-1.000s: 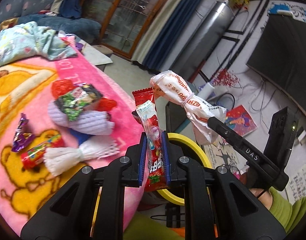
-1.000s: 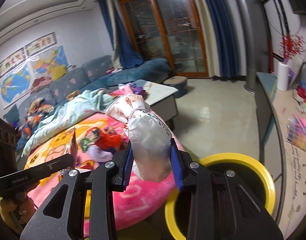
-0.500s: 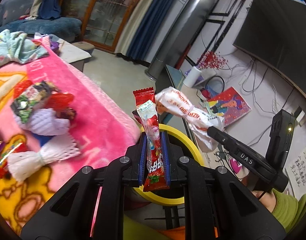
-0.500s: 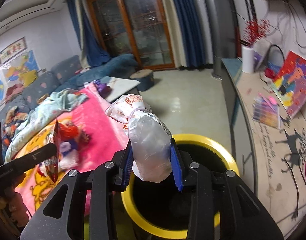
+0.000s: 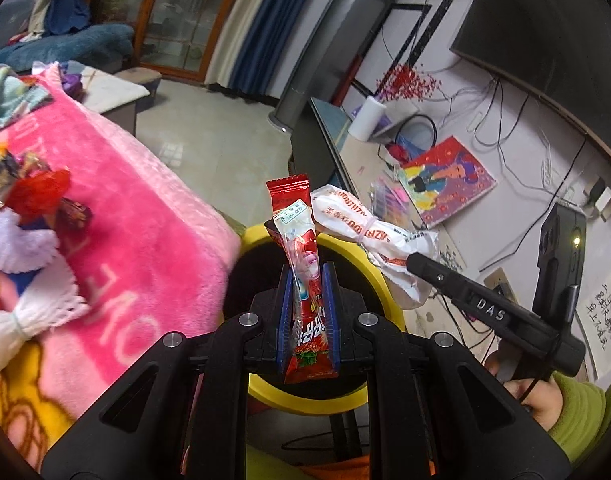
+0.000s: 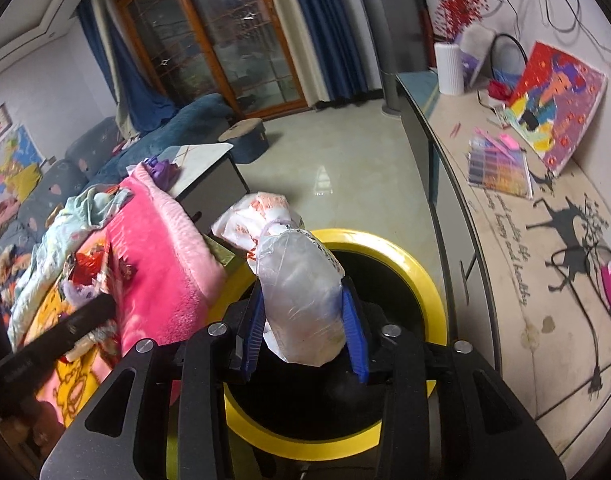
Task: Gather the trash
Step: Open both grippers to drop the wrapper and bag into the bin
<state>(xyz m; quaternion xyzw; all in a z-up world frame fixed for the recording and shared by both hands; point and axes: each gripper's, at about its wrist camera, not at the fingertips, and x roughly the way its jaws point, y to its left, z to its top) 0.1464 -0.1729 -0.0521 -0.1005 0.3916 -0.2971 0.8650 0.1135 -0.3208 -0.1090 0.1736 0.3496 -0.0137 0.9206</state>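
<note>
My left gripper [image 5: 307,280] is shut on a long red candy wrapper [image 5: 301,264], held upright over the yellow-rimmed black bin [image 5: 357,256]. My right gripper [image 6: 303,292] is shut on a tied white plastic bag with orange print [image 6: 297,280], held over the same bin [image 6: 405,264]. The bag also shows in the left wrist view [image 5: 369,232], at the tip of the right gripper. More wrappers [image 5: 37,196] and white foam nets [image 5: 21,312] lie on the pink blanket [image 5: 145,232] to the left.
A long counter [image 6: 505,240] with a painting [image 6: 553,100], papers and cables runs along the right wall. A grey low table [image 6: 209,176] and blue sofa [image 6: 173,128] stand beyond the blanket. Tiled floor [image 6: 337,168] lies past the bin.
Both grippers have moved right, away from the blanket, carrying their loads until they hang over the bin's opening. Both stay shut.
</note>
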